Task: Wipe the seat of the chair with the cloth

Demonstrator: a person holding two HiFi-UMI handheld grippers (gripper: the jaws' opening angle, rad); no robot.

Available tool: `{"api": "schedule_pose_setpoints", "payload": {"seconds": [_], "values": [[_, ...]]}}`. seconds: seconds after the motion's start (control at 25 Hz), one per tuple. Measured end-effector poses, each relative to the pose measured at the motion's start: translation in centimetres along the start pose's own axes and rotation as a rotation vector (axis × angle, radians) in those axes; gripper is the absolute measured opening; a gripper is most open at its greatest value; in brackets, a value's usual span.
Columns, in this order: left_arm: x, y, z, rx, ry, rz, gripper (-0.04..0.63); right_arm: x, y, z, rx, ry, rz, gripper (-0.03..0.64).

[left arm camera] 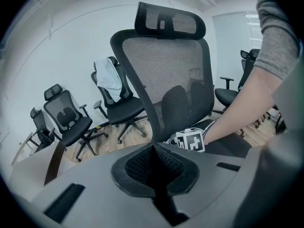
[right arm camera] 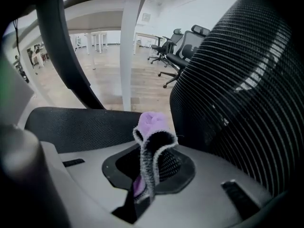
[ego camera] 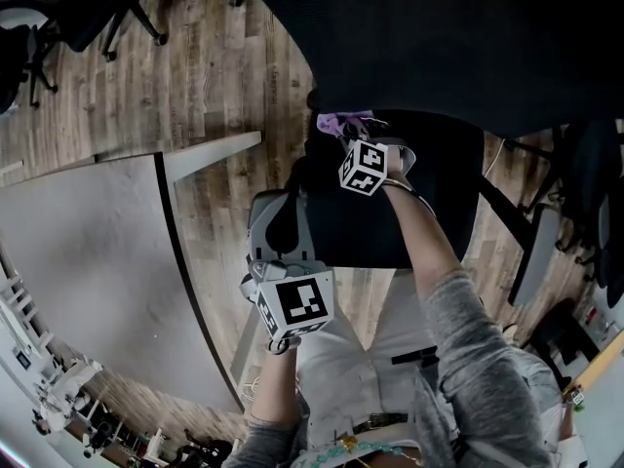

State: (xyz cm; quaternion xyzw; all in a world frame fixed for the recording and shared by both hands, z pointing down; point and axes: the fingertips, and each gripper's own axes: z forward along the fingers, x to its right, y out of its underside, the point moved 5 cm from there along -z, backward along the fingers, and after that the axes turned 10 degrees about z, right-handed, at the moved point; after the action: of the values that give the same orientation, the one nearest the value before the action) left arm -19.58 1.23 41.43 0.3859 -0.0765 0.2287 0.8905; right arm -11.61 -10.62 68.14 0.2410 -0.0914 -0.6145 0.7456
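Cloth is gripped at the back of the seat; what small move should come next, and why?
Probably press the cloth down and draw it forward across the seat. The right gripper is shut on the cloth beside the backrest, and most of the seat lies toward the person.

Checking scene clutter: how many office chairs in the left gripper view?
5. Near mesh-back chair; white-draped chair behind it; black chair left of that; far-left chair; right chair. Others may be hidden.

Right hand-held gripper (ego camera: 353,142) holds purple cloth (ego camera: 341,123) at rear of chair seat (ego camera: 351,224); left hand-held gripper (ego camera: 281,208) alongside.
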Motion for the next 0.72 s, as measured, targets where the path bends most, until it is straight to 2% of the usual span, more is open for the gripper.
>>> {"api": "schedule_pose_setpoints", "payload": {"seconds": [0.72], "values": [[0.1,0.0,0.1,-0.004,-0.007,0.007,0.000,1.8,4.2,-0.7,-0.075,0.027,0.045,0.052]]}}
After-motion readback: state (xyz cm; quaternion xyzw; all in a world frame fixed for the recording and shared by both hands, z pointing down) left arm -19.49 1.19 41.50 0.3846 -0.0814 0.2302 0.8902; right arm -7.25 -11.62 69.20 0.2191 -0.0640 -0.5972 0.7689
